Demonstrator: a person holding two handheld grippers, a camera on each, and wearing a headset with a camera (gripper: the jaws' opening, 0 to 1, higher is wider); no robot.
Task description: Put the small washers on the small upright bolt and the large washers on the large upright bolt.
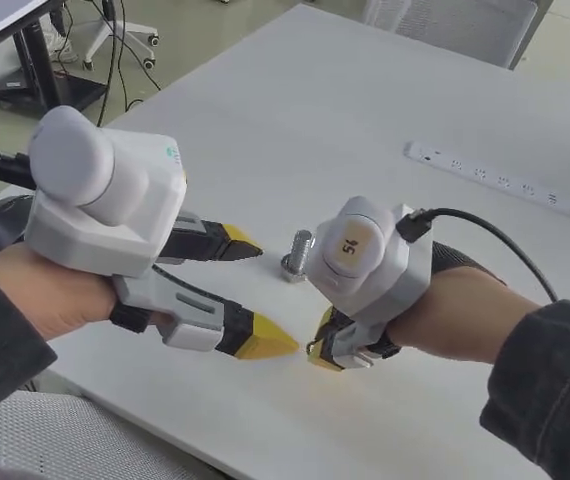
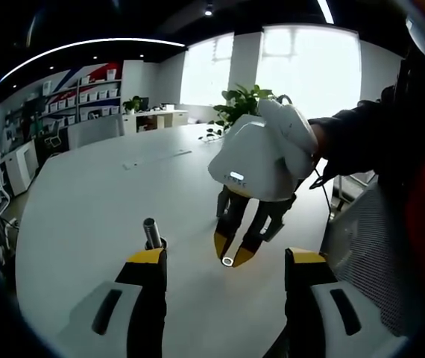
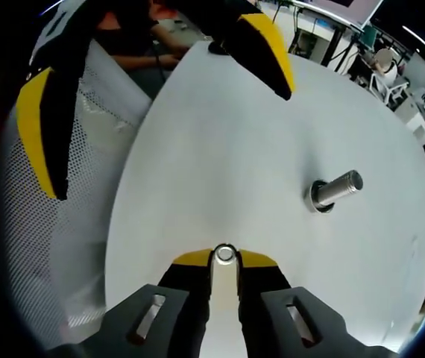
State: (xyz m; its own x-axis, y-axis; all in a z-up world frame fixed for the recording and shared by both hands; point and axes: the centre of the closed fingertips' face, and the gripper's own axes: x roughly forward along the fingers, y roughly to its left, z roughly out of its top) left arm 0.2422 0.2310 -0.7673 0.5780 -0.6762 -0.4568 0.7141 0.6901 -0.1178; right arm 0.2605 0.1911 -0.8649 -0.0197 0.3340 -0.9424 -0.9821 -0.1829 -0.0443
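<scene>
Washer sits pinched at the very tips of the right gripper, whose jaws are closed on the ring's rim; in the right gripper view its bore faces the camera, so the bore axis appears to run roughly along the jaws; from the washer, the upright bolt lies at about 2 o'clock, well clear of the tips, standing head-down on the white table with its shank rising free; no washer can be seen on the shank; whether this is the small or the large bolt cannot be told; in the head view the bolt stands at about 11 o'clock from the right gripper's tips, which point down at the table surface; the left gripper is spread wide and carries nothing, with its upper tip just beside the bolt, at the bolt's 9 o'clock, and nearer to it than the loaded tips; judged from this layout, the coming move turns on lifting the washer above the top of the shank, bringing the bore in line with the bolt's vertical long axis, and lowering; the nearby left tip may obstruct that approach.
</scene>
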